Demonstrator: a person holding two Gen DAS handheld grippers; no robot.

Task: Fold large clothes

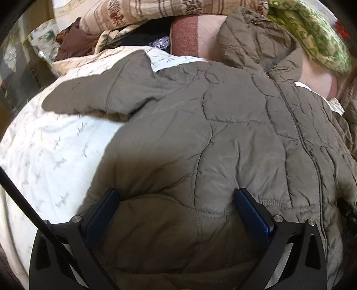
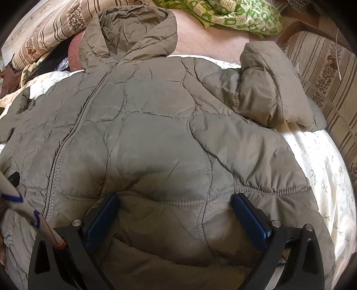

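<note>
An olive quilted hooded jacket [image 1: 212, 125] lies front up, zipped, on a white patterned bedsheet [image 1: 49, 156]. Its hood [image 2: 131, 31] points away and one sleeve [image 1: 96, 93] stretches left; the other sleeve [image 2: 274, 87] is bunched at the right. My left gripper [image 1: 176, 196] is open, its blue-padded fingers wide apart over the jacket's lower left hem. My right gripper [image 2: 176, 200] is open too, over the lower right hem, with the hem seam [image 2: 185, 203] between the fingers. Neither holds fabric.
Striped beige bedding [image 2: 49, 29] and a pile of clothes [image 1: 75, 42] lie at the back left. A green patterned cloth [image 2: 236, 15] lies at the back right. A pink mattress cover [image 2: 207, 46] shows behind the hood. A striped cushion [image 2: 323, 73] lies on the right.
</note>
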